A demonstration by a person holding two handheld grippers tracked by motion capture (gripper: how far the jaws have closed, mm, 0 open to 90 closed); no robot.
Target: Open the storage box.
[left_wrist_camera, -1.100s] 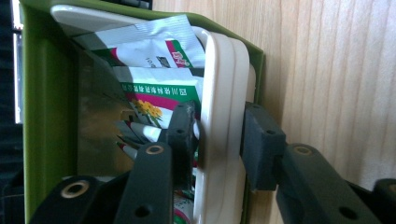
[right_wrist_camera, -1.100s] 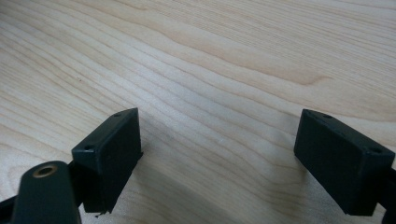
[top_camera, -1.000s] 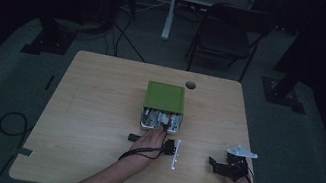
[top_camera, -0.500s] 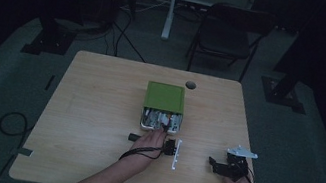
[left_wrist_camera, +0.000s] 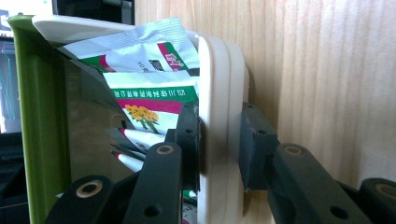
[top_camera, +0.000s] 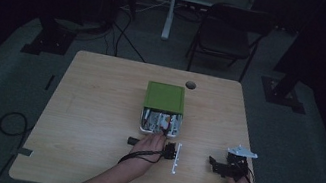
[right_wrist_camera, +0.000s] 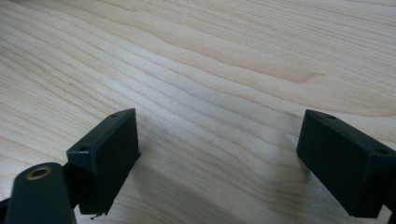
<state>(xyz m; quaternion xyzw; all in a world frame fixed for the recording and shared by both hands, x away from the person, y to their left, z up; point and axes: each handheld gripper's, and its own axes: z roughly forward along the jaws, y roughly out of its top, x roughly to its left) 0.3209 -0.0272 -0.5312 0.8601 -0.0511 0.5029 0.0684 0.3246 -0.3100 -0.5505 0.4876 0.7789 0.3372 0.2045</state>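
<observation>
A box with a green lid (top_camera: 165, 97) sits mid-table, its white drawer (top_camera: 160, 123) pulled out toward me and packed with printed sachets (left_wrist_camera: 149, 88). My left gripper (top_camera: 165, 141) lies on its side at the drawer's front. In the left gripper view its jaws (left_wrist_camera: 219, 140) are shut on the drawer's white front wall (left_wrist_camera: 219, 79), one pad inside among the sachets and one outside. The green shell (left_wrist_camera: 32, 116) stands at the left there. At the right, my right gripper (top_camera: 213, 163) rests low on the table, open (right_wrist_camera: 217, 154) with bare wood between its pads.
The wooden table (top_camera: 96, 110) has a round cable hole (top_camera: 190, 84) behind the box. A folding chair (top_camera: 231, 37) stands beyond the far edge. A black cable (top_camera: 11, 120) loops on the floor at the left.
</observation>
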